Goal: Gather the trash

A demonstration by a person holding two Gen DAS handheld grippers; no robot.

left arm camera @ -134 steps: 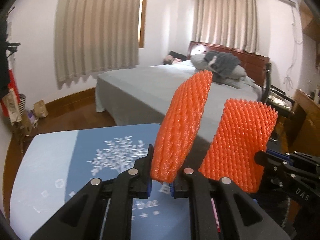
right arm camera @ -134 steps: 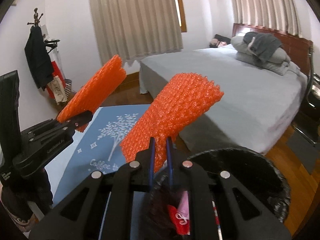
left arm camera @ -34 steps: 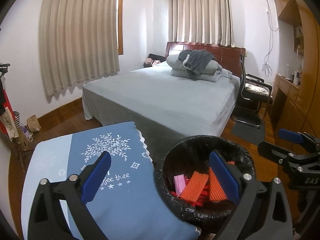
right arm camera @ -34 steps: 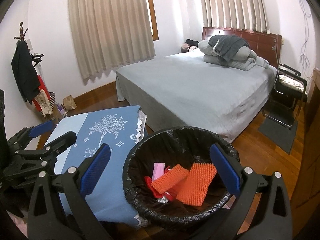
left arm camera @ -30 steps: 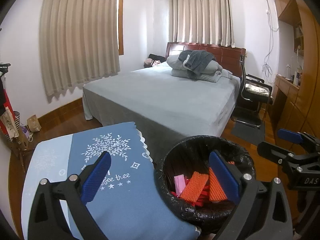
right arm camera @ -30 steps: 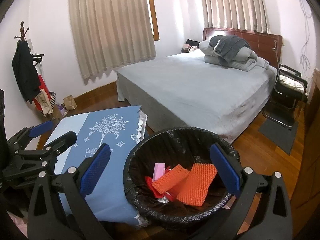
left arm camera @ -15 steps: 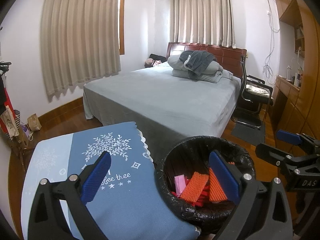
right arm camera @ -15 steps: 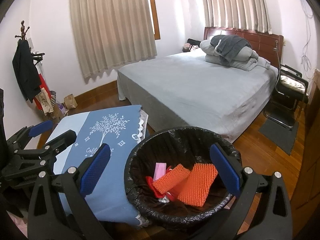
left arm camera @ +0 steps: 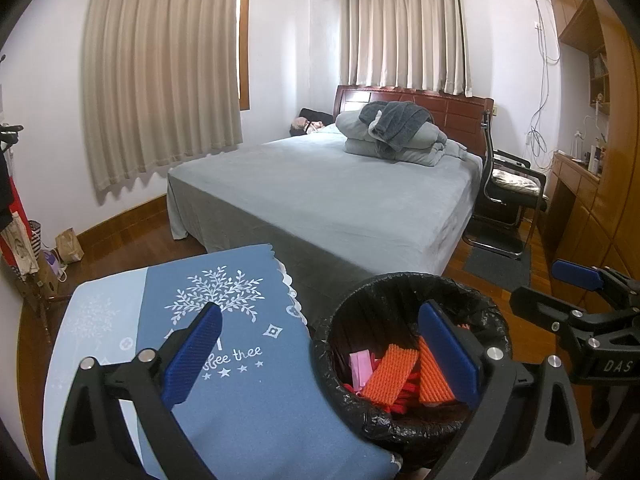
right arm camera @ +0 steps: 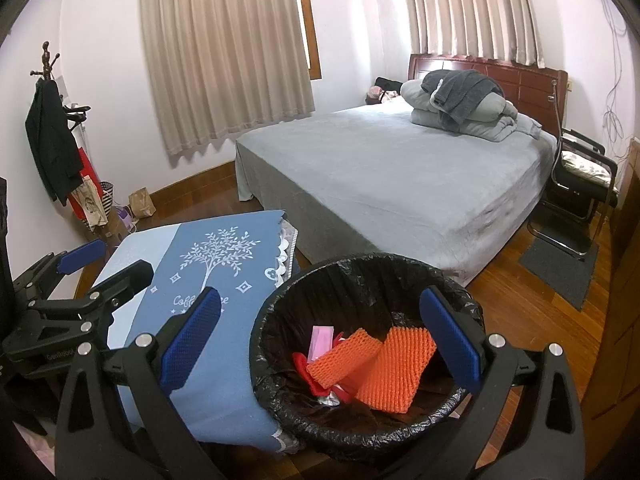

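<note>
Left tongs (left arm camera: 320, 354) and right tongs (right arm camera: 322, 344): both spread wide apart, holding nothing, poised above the bin. Black-lined trash bin (right arm camera: 360, 276): just beside the bench (left arm camera: 248, 392) draped in a blue tree-print cloth. Two orange foam nets (right arm camera: 394, 364), side by side and touching, inside the bin on pink and red scraps (right arm camera: 320, 338). Grey bed (right arm camera: 392, 176) beyond.

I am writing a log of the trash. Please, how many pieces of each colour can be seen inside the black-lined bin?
Orange foam net sleeves: 2, one lying partly over the other
Pink flat piece: 1
Red crumpled scraps: 1 cluster, separate pieces cannot be told apart
Total: 4 visible items in the round black-lined bin; anything buried underneath is hidden.
</note>
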